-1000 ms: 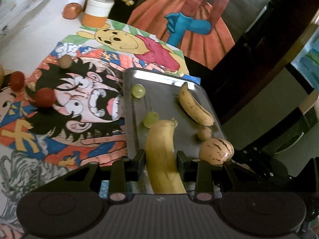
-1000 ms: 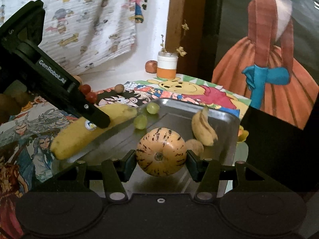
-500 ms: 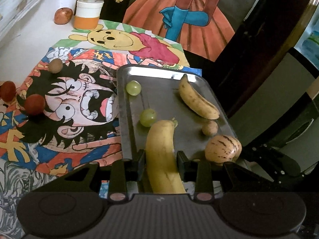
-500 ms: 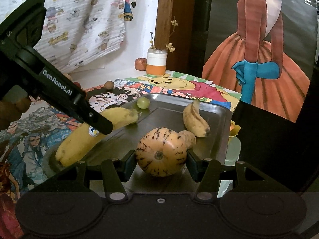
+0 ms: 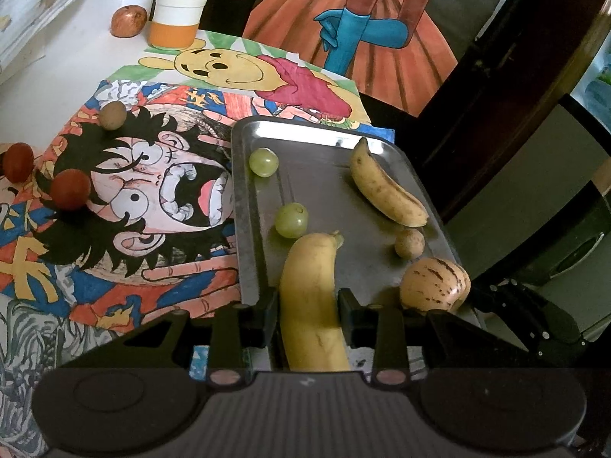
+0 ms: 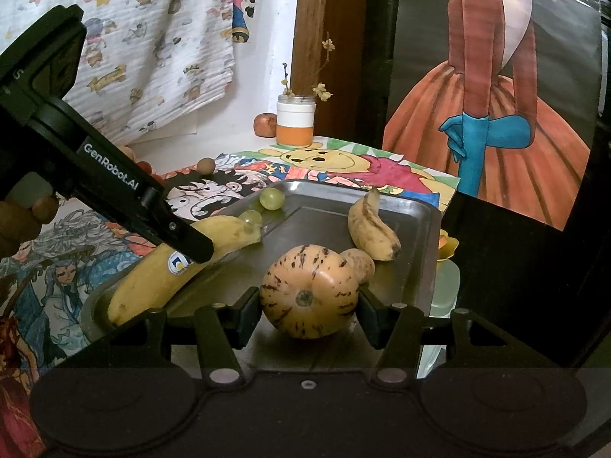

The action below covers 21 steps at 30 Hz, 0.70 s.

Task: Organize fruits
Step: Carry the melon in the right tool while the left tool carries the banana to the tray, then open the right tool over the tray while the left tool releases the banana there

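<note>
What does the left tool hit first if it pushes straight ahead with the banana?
Likely the nearer green grape: it sits just beyond the tip of the banana held in the left tool, slightly left of its line. Depth is unclear; the tip might slip past it along the tray.

Your left wrist camera sits close above the near end of the metal tray [image 5: 244, 252], tilted steeply down over the table [image 5: 68, 57] toward the orange-and-white jar [image 5: 177, 15] at the far edge. Your right wrist camera looks from the tray's [image 6: 424, 267] near right corner, lower and more level, taking in the wall behind. Both views share the tray, the cartoon mats [image 5: 152, 175] and the jar [image 6: 296, 122]. The right view also catches your left hand-held gripper [image 6: 191, 244] from the side.
</note>
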Motion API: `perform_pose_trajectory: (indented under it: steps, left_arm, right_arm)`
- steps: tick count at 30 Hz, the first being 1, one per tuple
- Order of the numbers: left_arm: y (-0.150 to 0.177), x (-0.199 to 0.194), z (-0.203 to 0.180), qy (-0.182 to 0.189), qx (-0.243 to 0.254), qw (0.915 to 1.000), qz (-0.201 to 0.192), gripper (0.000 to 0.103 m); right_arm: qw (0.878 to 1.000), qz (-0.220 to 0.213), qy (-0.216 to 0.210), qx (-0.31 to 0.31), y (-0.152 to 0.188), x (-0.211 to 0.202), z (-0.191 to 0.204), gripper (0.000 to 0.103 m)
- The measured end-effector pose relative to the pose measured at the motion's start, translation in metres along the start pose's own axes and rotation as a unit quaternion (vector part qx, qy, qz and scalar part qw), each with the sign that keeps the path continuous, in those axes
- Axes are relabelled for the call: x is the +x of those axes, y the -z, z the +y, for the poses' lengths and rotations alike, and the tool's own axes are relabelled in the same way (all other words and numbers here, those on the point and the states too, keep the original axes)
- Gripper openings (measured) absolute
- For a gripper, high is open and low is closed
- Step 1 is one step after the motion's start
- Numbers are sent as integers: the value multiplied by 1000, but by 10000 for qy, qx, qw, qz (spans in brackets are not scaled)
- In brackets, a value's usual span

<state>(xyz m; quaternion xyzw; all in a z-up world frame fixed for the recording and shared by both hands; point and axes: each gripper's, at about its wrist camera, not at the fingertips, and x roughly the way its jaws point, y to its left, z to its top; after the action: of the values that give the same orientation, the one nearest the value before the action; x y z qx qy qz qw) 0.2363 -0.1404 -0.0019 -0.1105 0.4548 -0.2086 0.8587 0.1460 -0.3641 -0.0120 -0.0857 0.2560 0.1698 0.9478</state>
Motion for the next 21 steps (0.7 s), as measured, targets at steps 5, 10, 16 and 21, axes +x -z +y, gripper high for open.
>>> perform_pose_trajectory:
  steps: [5, 10, 16, 21]
  left_arm:
    - [1, -7, -1, -17, 17, 10000, -96, 43]
    - [2, -22, -2, -70, 50, 9995, -309, 56]
    - [8, -44, -2, -227, 153, 9973, -679, 85]
    - [16, -62, 3, -458, 234, 9941, -958, 101]
  right_arm:
    - [9999, -64, 39, 97, 0, -5, 0, 57]
    - [9998, -153, 73, 140, -2, -12, 4, 63]
    - [9993, -268, 114, 250, -4, -23, 12, 78]
    - [9987, -312, 162, 376, -6, -35, 19, 89]
